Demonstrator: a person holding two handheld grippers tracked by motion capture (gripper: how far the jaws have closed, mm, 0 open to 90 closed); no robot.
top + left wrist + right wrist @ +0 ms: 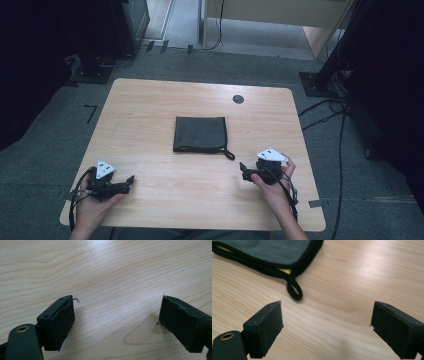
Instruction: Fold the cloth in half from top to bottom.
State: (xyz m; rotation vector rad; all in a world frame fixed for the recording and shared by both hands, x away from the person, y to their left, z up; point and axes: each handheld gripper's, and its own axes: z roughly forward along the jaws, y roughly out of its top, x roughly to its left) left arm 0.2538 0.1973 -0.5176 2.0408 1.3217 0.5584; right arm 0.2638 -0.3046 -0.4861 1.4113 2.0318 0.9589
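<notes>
Lying flat near the middle of the wooden worktop (150, 115) is a folded dark grey cloth (200, 133), and no brand, label or writing is showing on it that can be read. It is looking almost square, with a black sewn edge going all around. A small black hanging loop (294, 290) is sticking out from its near right corner and is resting on the wood. In the right gripper view, a little yellow is peeking out between the folded layers beside this loop.

The left gripper (131, 180) is staying at the near left part of the worktop, well apart from the cloth, with its jaws released and nothing between them. The right gripper (242, 169) is staying near the loop, not touching it, and its jaws are also standing wide with only bare wood between them.
</notes>
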